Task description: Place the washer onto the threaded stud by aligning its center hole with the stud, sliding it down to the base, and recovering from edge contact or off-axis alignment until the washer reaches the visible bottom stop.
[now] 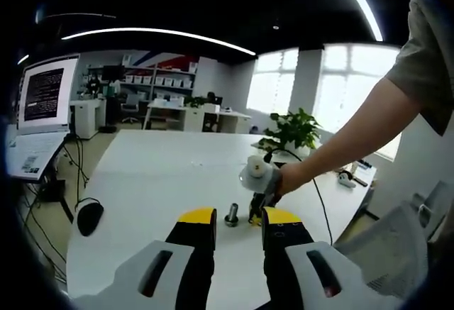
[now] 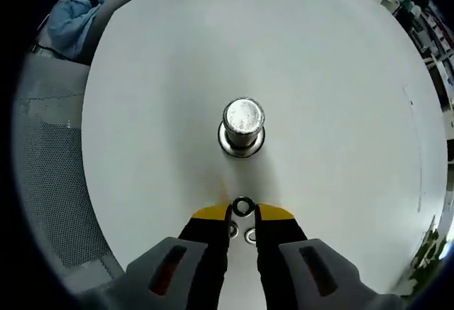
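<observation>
In the right gripper view the washer (image 2: 242, 206), a small dark ring, sits pinched between the yellow tips of the right gripper (image 2: 242, 212), jaws narrow around it; the threaded stud (image 2: 242, 127) stands upright on the white table (image 2: 333, 76) at twelve o'clock from the washer, near but apart; two more small rings (image 2: 250, 235) lie on the table between the jaws at six o'clock. In the left gripper view the left gripper (image 1: 239, 217) hangs with jaws wide and nothing between them; the stud (image 1: 232, 214) stands between its tips; a person's hand (image 1: 284, 179) holds the other gripper (image 1: 257, 211) just beside it at three o'clock; a potted plant (image 1: 294, 129) stands at one o'clock; a mouse (image 1: 89, 218) lies at nine o'clock.
</observation>
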The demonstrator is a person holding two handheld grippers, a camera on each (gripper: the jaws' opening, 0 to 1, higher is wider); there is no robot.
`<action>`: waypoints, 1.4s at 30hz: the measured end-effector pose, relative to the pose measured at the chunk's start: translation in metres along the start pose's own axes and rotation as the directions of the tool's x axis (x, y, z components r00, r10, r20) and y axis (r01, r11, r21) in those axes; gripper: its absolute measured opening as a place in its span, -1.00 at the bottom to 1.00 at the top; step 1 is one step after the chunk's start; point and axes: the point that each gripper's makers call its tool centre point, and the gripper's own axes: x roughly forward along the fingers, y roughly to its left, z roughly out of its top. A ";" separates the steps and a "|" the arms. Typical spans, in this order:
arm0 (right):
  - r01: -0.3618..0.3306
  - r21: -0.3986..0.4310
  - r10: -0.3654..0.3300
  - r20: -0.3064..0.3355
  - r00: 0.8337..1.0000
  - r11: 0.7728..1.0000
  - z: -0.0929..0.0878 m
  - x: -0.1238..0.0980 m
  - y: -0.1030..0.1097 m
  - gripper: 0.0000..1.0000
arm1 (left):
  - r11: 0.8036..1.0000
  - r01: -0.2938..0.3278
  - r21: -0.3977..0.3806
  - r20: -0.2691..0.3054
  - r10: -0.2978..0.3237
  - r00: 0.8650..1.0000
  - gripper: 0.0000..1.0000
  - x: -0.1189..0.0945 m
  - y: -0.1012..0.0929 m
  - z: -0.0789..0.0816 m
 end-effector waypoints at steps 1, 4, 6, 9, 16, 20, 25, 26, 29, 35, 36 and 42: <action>0.000 0.000 0.000 0.001 1.000 1.000 0.000 0.000 0.000 -0.69 | 1.000 0.000 -0.002 0.001 0.000 1.000 -0.54 0.000 0.000 0.000; -0.003 -0.001 0.003 -0.002 1.000 1.000 0.000 0.000 0.000 -0.70 | 1.000 0.000 -0.002 -0.001 0.000 1.000 -0.54 0.000 0.000 0.000; -0.001 -0.001 0.001 -0.006 1.000 1.000 0.001 0.000 0.000 -0.71 | 1.000 0.000 -0.003 -0.001 0.000 1.000 -0.54 0.000 0.000 0.000; 0.002 -0.006 -0.002 -0.005 1.000 1.000 0.001 0.000 -0.001 -0.71 | 1.000 -0.001 -0.003 -0.003 0.001 1.000 -0.54 0.000 0.000 -0.001; 0.016 -0.025 -0.016 -0.007 1.000 1.000 0.001 0.000 0.002 -0.73 | 1.000 -0.009 -0.003 -0.005 0.009 1.000 -0.54 0.000 0.002 -0.001; 0.006 -0.008 -0.006 0.006 1.000 1.000 0.001 0.000 0.001 -0.73 | 1.000 -0.009 0.000 -0.011 0.009 1.000 -0.54 0.000 0.001 -0.002; 0.010 -0.021 -0.010 0.004 1.000 1.000 0.001 0.000 0.002 -0.73 | 1.000 -0.013 0.003 -0.014 0.013 1.000 -0.54 0.000 0.002 -0.003; 0.014 -0.025 -0.014 0.006 1.000 1.000 0.001 0.000 0.003 -0.73 | 1.000 -0.014 0.004 -0.015 0.014 1.000 -0.54 0.000 0.002 -0.003; 0.020 -0.029 -0.019 0.009 1.000 0.999 0.001 -0.002 0.003 -0.73 | 1.000 -0.015 0.005 -0.017 0.015 1.000 -0.54 0.000 0.002 -0.003; 0.014 -0.005 -0.014 0.046 0.999 1.000 0.008 -0.014 0.001 -0.73 | 1.000 -0.014 0.006 -0.019 0.014 1.000 -0.54 0.001 0.002 -0.004; 0.008 0.000 -0.008 0.045 0.999 1.000 0.007 -0.015 0.002 -0.73 | 1.000 -0.013 0.005 -0.018 0.013 1.000 -0.54 0.001 0.002 -0.004; 0.016 0.023 -0.018 0.097 0.995 1.000 0.012 -0.037 -0.002 -0.73 | 1.000 -0.013 0.004 -0.019 0.013 1.000 -0.54 0.001 0.002 -0.004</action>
